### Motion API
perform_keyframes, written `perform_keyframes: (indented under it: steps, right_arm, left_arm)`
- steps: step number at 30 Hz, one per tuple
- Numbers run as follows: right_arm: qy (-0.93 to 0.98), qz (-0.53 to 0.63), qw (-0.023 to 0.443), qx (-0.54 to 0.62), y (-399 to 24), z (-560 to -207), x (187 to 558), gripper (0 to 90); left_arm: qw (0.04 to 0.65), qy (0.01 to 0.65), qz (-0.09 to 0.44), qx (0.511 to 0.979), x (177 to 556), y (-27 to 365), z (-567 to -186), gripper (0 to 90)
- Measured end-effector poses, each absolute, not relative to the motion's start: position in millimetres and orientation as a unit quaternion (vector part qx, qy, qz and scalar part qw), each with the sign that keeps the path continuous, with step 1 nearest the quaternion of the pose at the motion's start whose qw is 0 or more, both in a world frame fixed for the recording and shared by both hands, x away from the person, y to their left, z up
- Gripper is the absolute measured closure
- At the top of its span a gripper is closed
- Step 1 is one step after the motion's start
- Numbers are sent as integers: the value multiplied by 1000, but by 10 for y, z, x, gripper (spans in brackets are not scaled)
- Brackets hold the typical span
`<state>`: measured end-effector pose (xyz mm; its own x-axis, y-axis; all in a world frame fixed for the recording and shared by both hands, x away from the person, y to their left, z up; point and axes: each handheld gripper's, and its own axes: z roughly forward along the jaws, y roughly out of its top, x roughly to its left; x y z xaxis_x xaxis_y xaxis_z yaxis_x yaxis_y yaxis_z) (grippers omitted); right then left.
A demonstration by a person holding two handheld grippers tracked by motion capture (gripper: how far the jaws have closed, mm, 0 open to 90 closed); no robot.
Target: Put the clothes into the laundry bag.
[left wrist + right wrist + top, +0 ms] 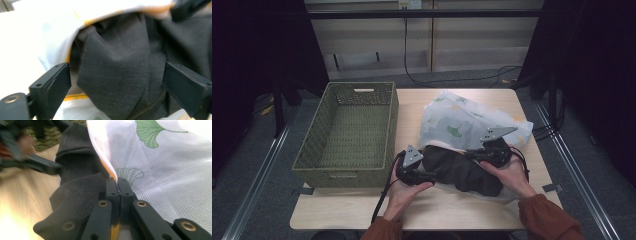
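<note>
Your right gripper (117, 185) is pinching the mesh bag's (472, 117) orange-edged rim at the table's (412, 102) near right, while your left gripper (116, 82) is standing open around the dark garment (120, 62) half inside it.

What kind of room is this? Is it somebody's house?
Probably not a house; it looks like a recording or test lab. Black curtains hang around a small wooden table, metal rails run along the floor, and cables trail behind it.

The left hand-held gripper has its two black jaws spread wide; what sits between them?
A fold of the dark cloth that spills from the white mesh bag, seen in the left gripper view; the jaws stand clear of it.
</note>
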<state>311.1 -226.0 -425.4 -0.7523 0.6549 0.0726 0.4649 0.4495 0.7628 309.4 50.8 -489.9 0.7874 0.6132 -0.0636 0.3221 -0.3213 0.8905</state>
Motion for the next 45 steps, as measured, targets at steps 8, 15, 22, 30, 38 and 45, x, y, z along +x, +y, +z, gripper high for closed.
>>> perform_keyframes:
  steps: [8,15,22,30,38,45]
  right_arm:
    - [850,411,129,305,-2035,-4146,3176,624]
    - [848,411,154,296,-1805,-4139,3265,891]
    - [829,466,133,277,-1749,-3885,3176,896]
    - [783,556,117,252,-1841,-3387,3011,897]
    - [762,582,102,266,-2041,-3304,2931,896]
    - [792,529,55,299,-2016,-3827,2973,896]
  left_arm:
    - [482,288,131,817,3194,305,-4997,164]
    - [488,282,119,817,3259,293,-4979,739]
    - [521,304,131,787,3312,178,-4823,867]
    - [577,297,177,740,3341,100,-4174,871]
    - [560,287,221,745,3400,138,-3942,866]
    - [516,319,203,769,3556,78,-4580,851]
